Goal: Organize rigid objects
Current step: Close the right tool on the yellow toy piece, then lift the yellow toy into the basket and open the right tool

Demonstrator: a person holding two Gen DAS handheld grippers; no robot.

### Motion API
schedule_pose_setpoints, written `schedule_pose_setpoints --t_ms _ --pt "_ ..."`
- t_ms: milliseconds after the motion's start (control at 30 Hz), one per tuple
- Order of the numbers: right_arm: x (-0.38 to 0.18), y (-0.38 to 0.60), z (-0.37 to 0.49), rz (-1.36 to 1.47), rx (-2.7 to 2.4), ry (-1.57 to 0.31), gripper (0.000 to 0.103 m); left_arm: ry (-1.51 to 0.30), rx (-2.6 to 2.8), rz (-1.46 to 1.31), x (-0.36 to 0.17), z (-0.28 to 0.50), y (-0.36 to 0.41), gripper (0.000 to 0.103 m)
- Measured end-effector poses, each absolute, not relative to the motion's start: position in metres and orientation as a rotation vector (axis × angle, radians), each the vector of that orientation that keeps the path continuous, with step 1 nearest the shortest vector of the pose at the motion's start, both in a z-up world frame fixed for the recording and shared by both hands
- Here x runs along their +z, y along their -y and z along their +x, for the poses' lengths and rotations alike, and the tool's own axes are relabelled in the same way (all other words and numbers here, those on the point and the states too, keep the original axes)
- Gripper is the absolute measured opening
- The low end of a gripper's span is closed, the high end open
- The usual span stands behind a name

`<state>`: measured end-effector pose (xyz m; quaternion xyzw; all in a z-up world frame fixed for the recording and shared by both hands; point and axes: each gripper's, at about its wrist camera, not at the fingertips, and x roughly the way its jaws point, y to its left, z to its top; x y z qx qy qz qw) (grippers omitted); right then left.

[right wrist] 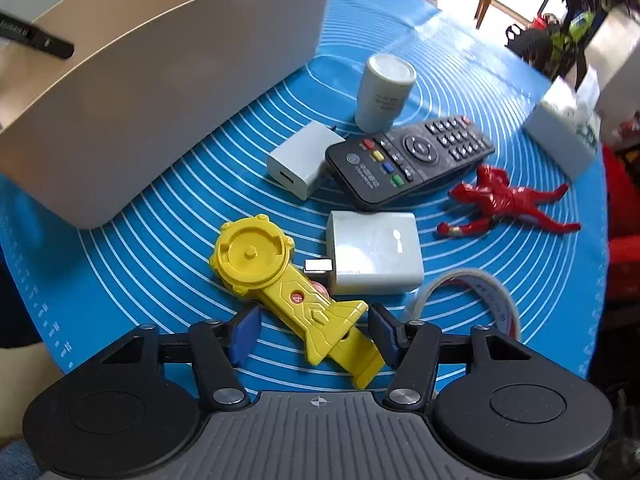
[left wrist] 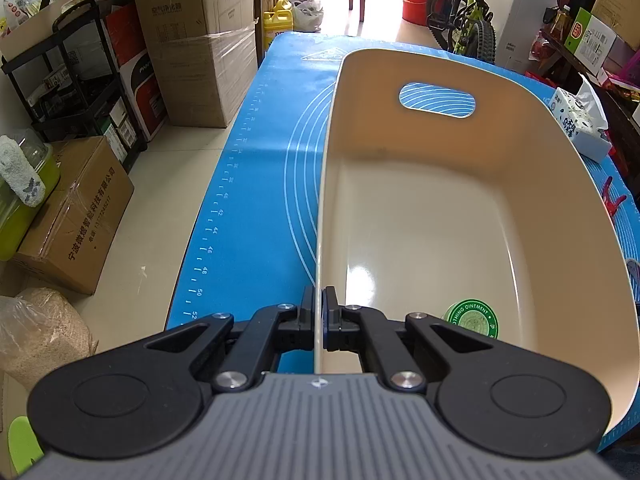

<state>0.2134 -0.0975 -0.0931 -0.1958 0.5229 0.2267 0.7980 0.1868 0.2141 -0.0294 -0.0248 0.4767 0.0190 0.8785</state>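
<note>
My left gripper [left wrist: 319, 312] is shut on the near wall of a cream plastic basket [left wrist: 420, 220], one pad on each side of the rim. A green round ointment tin [left wrist: 472, 318] lies inside it. In the right wrist view the basket [right wrist: 160, 92] stands at the upper left on the blue mat [right wrist: 140, 272]. My right gripper [right wrist: 312, 334] is open and low over a yellow toy launcher [right wrist: 256, 256], with the handle between the blue pads. The right pad is close to the handle and the left pad is apart from it.
Beyond the launcher lie a white adapter [right wrist: 374, 252], a white charger [right wrist: 300, 158], a black remote [right wrist: 408, 156], a white cylinder [right wrist: 384, 92], a red figure [right wrist: 504, 204] and a tape roll [right wrist: 480, 292]. A tissue box [right wrist: 564, 140] sits at the mat's right edge. Cardboard boxes [left wrist: 200, 60] line the floor on the left.
</note>
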Motion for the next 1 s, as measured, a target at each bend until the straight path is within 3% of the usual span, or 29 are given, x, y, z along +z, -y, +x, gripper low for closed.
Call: schedule_pose_setpoints --t_ms 400,1000 --pt "-0.091 0.118 0.201 -0.314 0.509 -1.101 0.045 -0.996 0.044 -0.057 -0.030 0.187 -0.213 0.004" --pt "-0.059 0.127 0.166 -0.242 0.471 -0.979 0.045 -0.996 0.044 -0.055 -0.030 0.186 -0.212 0.004"
